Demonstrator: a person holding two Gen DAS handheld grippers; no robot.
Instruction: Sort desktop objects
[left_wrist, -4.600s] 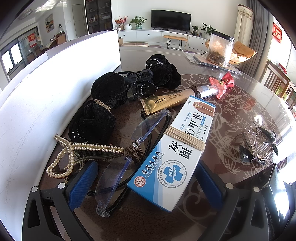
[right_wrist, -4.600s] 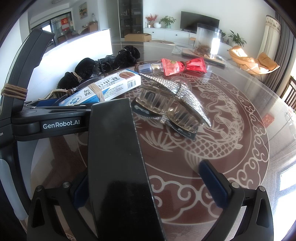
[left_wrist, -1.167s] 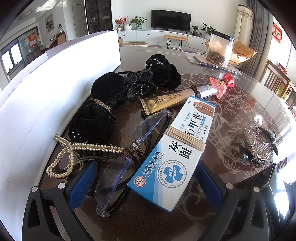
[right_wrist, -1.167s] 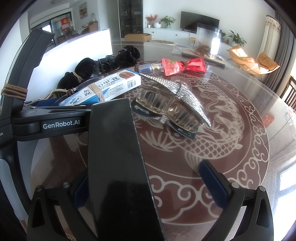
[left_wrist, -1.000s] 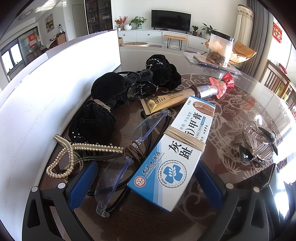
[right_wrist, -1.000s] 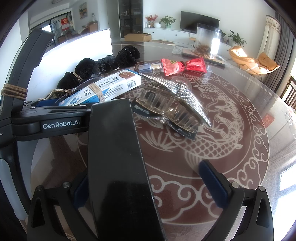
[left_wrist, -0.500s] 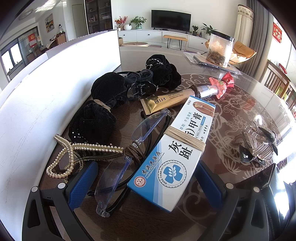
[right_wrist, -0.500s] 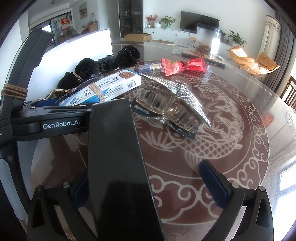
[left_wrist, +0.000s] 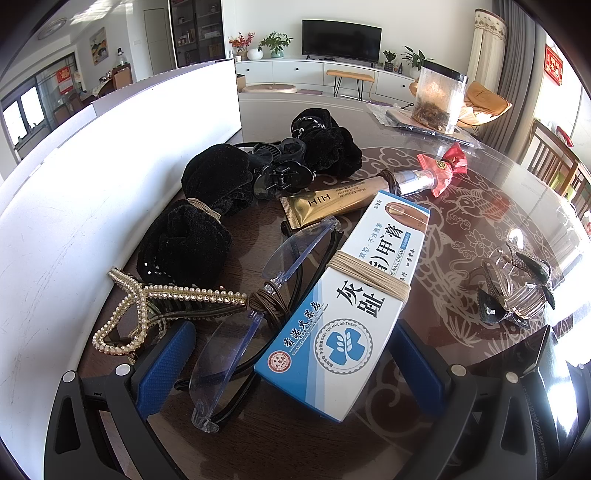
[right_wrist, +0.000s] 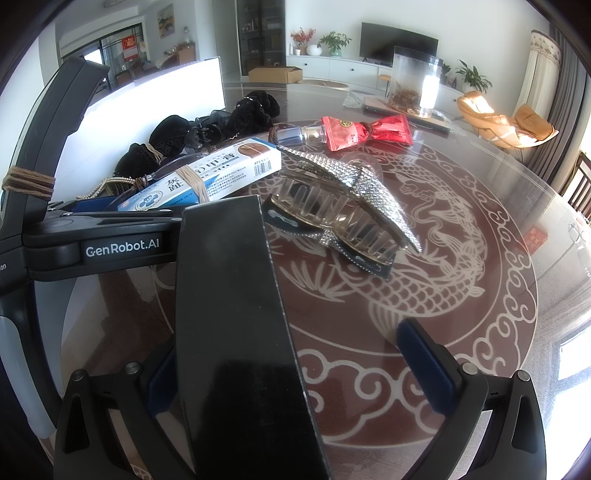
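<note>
Between my left claw (left_wrist: 288, 365)'s spread, empty fingers on the table (left_wrist: 454, 221) lies the ointment box (left_wrist: 347, 306), long axis running away up-right, nearer this hand than my right claw (right_wrist: 295, 369), also open, facing the rhinestone clip (right_wrist: 343, 206).

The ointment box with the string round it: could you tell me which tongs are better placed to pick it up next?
The left tongs. They stand open with the ointment box lying between their fingers. The right tongs face the rhinestone hair claw, with a black box between their fingers.
</note>
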